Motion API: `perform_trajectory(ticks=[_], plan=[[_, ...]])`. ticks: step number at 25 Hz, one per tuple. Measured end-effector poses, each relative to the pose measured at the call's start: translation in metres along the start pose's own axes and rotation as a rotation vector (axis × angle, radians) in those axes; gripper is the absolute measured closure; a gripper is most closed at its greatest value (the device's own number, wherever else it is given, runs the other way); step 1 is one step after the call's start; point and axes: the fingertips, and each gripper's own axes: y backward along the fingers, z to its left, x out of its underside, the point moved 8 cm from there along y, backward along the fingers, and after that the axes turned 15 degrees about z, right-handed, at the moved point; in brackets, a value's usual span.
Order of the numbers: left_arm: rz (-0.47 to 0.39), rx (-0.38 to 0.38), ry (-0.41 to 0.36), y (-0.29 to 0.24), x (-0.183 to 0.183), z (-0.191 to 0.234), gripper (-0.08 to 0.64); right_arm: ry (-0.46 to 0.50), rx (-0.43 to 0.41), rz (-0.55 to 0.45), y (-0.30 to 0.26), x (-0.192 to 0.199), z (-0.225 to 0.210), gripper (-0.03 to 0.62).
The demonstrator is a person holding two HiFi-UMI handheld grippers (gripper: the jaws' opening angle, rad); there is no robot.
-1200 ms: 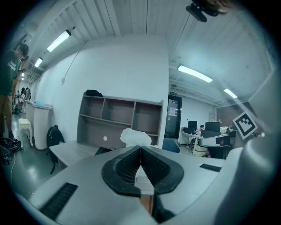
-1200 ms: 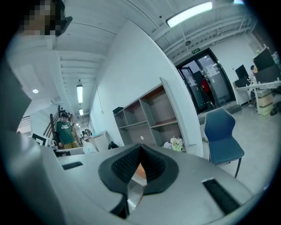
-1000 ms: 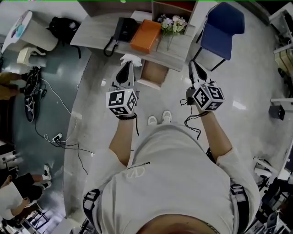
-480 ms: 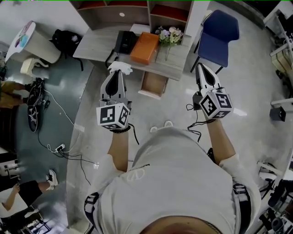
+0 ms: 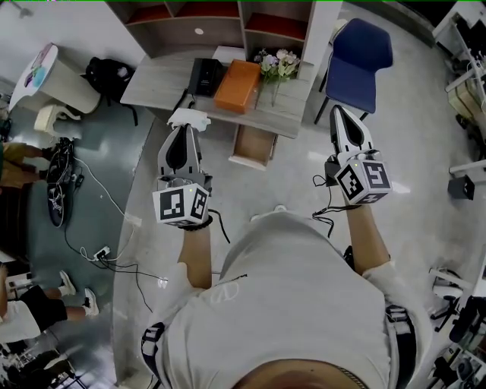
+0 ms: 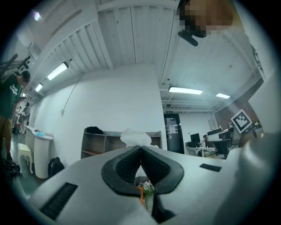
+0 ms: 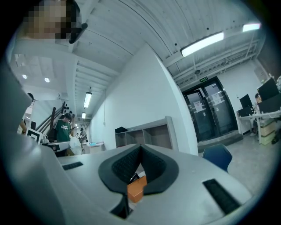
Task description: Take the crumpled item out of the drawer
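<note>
A white crumpled item (image 5: 188, 117) sticks out of the tips of my left gripper (image 5: 186, 126), which is shut on it. It hangs in the air over the floor, just in front of the desk's left part. In the left gripper view the crumpled item (image 6: 135, 137) shows just above the closed jaws of the left gripper (image 6: 140, 147). The drawer (image 5: 253, 144) stands pulled out under the desk (image 5: 156, 80), to the right of the held item. My right gripper (image 5: 339, 114) is raised near the blue chair, shut with nothing in it; its tips meet in the right gripper view (image 7: 140, 146).
On the desk lie a black telephone (image 5: 204, 76), an orange box (image 5: 238, 76) and a bunch of flowers (image 5: 277, 64). A blue chair (image 5: 362, 53) stands to the right. Cables (image 5: 106, 247) and a black bag (image 5: 105, 71) lie on the floor at left. Shelves (image 5: 220, 19) stand behind.
My left gripper has moved left and back toward me, away from the drawer, with the crumpled item in its tips. The right gripper has drifted a little to the right.
</note>
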Motion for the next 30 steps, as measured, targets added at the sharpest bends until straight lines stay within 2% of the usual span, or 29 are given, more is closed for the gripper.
perform_trajectory(ticks=[6, 15, 30], plan=[[-0.007, 0.002, 0.000, 0.0018, -0.0017, -0.0018, 0.555, 0.001, 0.009, -0.006, 0.0049, -0.0019, -0.0036, 0.591], [0.002, 0.007, 0.001, -0.0023, 0.0002, -0.0074, 0.555, -0.027, -0.022, 0.018, 0.0002, 0.0041, -0.0054, 0.591], [0.007, 0.005, 0.001, -0.0029, 0.0009, -0.0066, 0.555, -0.001, -0.031, 0.018, -0.0028, 0.0027, -0.0011, 0.591]])
